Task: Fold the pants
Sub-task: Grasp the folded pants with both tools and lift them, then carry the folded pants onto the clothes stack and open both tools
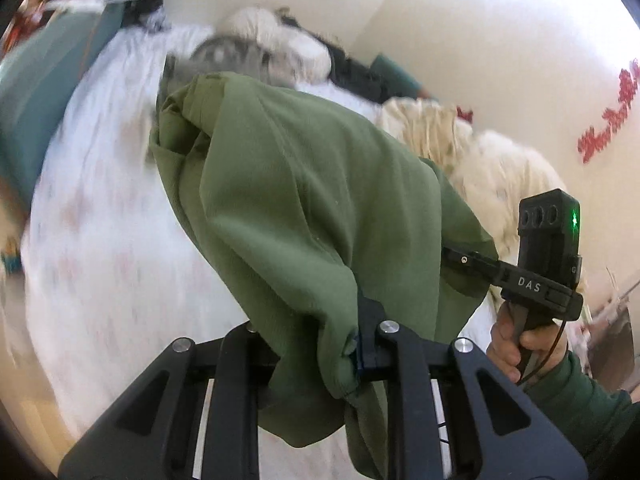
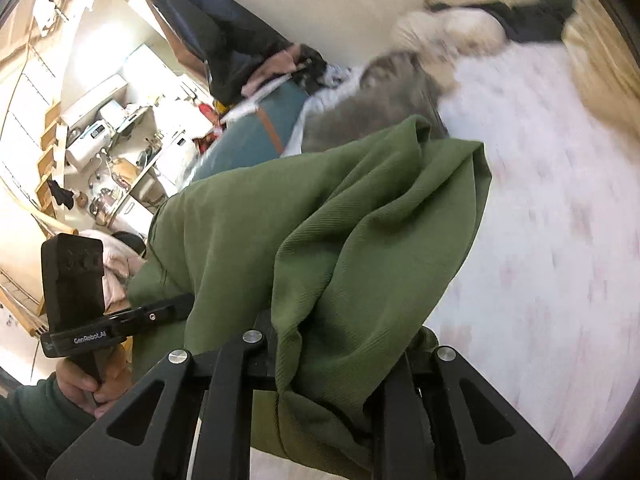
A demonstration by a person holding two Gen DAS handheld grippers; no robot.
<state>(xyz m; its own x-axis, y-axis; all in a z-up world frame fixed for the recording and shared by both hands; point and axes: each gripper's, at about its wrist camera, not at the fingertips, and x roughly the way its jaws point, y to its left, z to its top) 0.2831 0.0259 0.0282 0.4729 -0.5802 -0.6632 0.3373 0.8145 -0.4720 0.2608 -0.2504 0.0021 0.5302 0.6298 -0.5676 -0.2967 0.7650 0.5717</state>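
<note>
Both grippers, left gripper (image 1: pixel 356 354) and right gripper (image 2: pixel 340 364), clamp my green pants (image 1: pixel 304 200) above the bed (image 1: pixel 112 240). Thin bunched fabric may slip out if I pull unevenly.

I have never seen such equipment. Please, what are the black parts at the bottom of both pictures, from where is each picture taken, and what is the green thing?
There is no robot: a person holds a hand tool with a two-finger claw in each hand. Each picture comes from a camera on one tool, looking forward along its fingers. One view shows the left claw, with the other tool in the person's right hand; the other view shows the right claw. Both claws are shut on the green pants, lifted above a bed with a white patterned sheet. Other clothes lie heaped near the wall.
</note>
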